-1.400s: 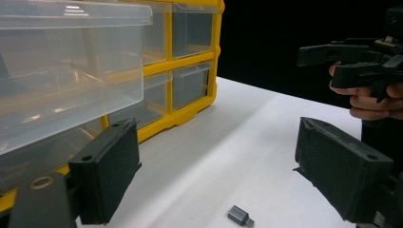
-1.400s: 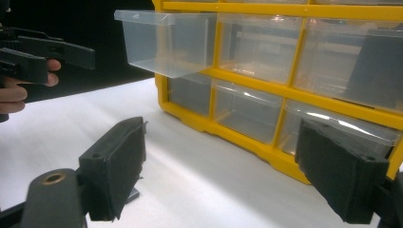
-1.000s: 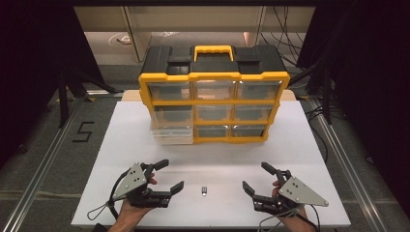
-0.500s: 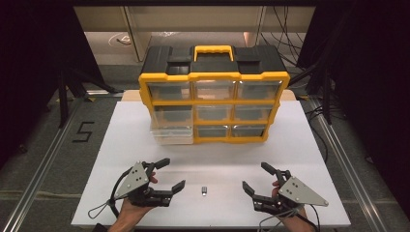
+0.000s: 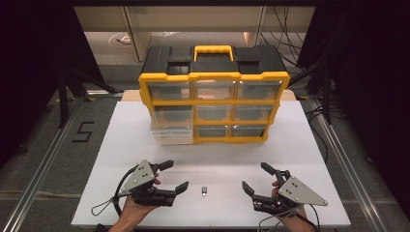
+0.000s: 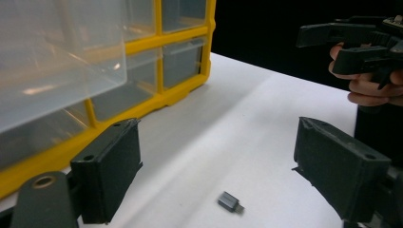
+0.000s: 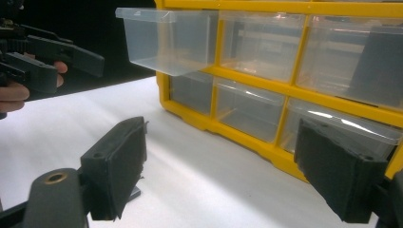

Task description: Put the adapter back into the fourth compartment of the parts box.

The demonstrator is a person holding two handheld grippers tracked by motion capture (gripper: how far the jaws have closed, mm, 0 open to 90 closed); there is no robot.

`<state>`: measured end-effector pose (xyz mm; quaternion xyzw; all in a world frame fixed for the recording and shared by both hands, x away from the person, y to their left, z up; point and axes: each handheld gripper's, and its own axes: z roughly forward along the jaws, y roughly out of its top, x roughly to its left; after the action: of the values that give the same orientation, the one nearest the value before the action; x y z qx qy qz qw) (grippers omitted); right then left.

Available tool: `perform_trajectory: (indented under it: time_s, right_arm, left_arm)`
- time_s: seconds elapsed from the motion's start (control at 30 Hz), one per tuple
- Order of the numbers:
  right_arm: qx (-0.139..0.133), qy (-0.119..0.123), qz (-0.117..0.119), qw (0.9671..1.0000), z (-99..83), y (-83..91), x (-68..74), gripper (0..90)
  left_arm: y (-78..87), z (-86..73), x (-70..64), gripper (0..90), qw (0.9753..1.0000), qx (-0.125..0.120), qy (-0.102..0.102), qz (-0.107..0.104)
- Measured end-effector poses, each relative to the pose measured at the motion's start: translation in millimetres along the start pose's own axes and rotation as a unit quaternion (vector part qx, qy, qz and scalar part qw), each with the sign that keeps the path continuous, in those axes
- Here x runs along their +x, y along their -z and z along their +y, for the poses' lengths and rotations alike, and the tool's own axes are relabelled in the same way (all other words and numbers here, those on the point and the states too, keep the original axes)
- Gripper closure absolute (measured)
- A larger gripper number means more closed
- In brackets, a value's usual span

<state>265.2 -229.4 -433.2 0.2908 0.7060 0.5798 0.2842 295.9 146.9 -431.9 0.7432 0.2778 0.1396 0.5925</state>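
Right, both my grippers, left gripper (image 5: 173,176) and right gripper (image 5: 255,179), gape empty. Small adapter (image 5: 204,191) lies flat on table (image 5: 314,154) between them. Risk: tiny, low part, jaws skid it away; pulled-out drawer (image 5: 171,135) is well apart.

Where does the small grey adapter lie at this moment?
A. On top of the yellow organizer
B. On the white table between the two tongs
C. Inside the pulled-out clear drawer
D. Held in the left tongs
B. The small grey adapter lies on the bare white table, between the open left tongs and the open right tongs, touching neither.
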Motion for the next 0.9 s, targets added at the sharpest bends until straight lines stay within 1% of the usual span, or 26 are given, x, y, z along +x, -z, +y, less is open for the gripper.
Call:
perform_trajectory:
  time_s: [0.03, 0.07, 0.13, 0.17, 0.2, 0.23, 0.3, 0.33, 0.4, 0.43, 0.6, 0.67, 0.7, 0.8, 0.83, 0.87, 0.9]
  right_arm:
    - [0.000, -0.001, 0.000, 1.0000, -0.1, -0.1, 0.0, 19.1]
    - [0.000, -0.001, -0.001, 1.0000, -0.2, -0.3, 0.0, 19.1]
    - [0.000, -0.001, 0.000, 1.0000, -0.5, -0.6, -0.3, 19.1]
    - [0.001, -0.001, 0.000, 1.0000, -0.7, -0.7, -0.4, 19.1]
    - [0.001, -0.001, 0.000, 1.0000, -0.8, -0.7, -0.4, 19.1]
    - [0.001, -0.001, 0.000, 1.0000, -0.8, -0.7, -0.4, 19.1]
    - [0.002, -0.002, 0.000, 1.0000, -0.9, -0.8, -0.3, 19.1]
    - [0.002, -0.002, 0.000, 1.0000, -0.9, -0.9, -0.2, 19.1]
    - [0.001, -0.001, 0.000, 1.0000, -0.9, -0.9, -0.3, 19.1]
    - [0.001, -0.001, 0.000, 1.0000, -0.9, -0.9, -0.3, 19.1]
    - [0.001, -0.001, 0.000, 1.0000, -0.8, -0.6, -0.4, 19.1]
    - [0.001, -0.001, 0.000, 1.0000, -0.8, -0.7, -0.4, 19.2]
    - [0.001, -0.001, 0.000, 1.0000, -0.8, -0.7, -0.4, 19.2]
    - [0.002, -0.003, 0.000, 1.0000, -1.2, -1.1, -0.3, 19.2]
    - [0.004, -0.003, 0.000, 1.0000, -1.2, -1.0, -0.4, 19.2]
    - [0.003, -0.002, 0.001, 1.0000, -1.3, -1.0, -0.3, 19.2]
    - [0.003, -0.002, 0.001, 1.0000, -1.3, -1.0, -0.3, 19.2]
  left_arm:
    - [0.0, 0.0, 0.0, 15.8, 1.0000, 0.000, 0.000, 0.000]
    - [-1.9, 0.4, -1.3, 16.2, 0.9999, 0.008, -0.001, -0.007]
    - [-4.4, 0.5, -2.9, 16.3, 0.9998, 0.021, 0.001, -0.008]
    - [-4.4, 0.5, -2.9, 16.3, 0.9998, 0.021, 0.001, -0.008]
    - [-8.0, 0.7, -3.7, 16.3, 0.9992, 0.039, 0.004, -0.008]
    - [-8.0, 0.7, -3.7, 16.3, 0.9992, 0.039, 0.004, -0.008]
    - [-12.2, 0.4, -4.3, 16.3, 0.9984, 0.055, 0.008, -0.007]
    - [-16.0, -0.1, -5.0, 16.3, 0.9974, 0.071, 0.008, -0.007]
    - [-18.9, 0.2, -5.5, 16.3, 0.9964, 0.083, 0.009, -0.010]
    - [-18.9, 0.2, -5.5, 16.3, 0.9964, 0.083, 0.009, -0.010]
    - [-25.7, 1.9, -6.7, 16.3, 0.9943, 0.106, 0.011, -0.011]
    - [-28.6, 2.1, -7.7, 16.4, 0.9935, 0.113, 0.012, -0.010]
    - [-28.6, 2.1, -7.7, 16.8, 0.9935, 0.113, 0.012, -0.010]
    - [-34.5, 1.7, -9.7, 17.9, 0.9921, 0.124, 0.013, -0.015]
    - [-37.0, 1.6, -10.3, 18.4, 0.9915, 0.129, 0.010, -0.016]
    - [-42.0, 1.1, -12.5, 18.6, 0.9902, 0.139, 0.005, -0.017]
    - [-42.0, 1.1, -12.5, 18.8, 0.9902, 0.139, 0.005, -0.017]
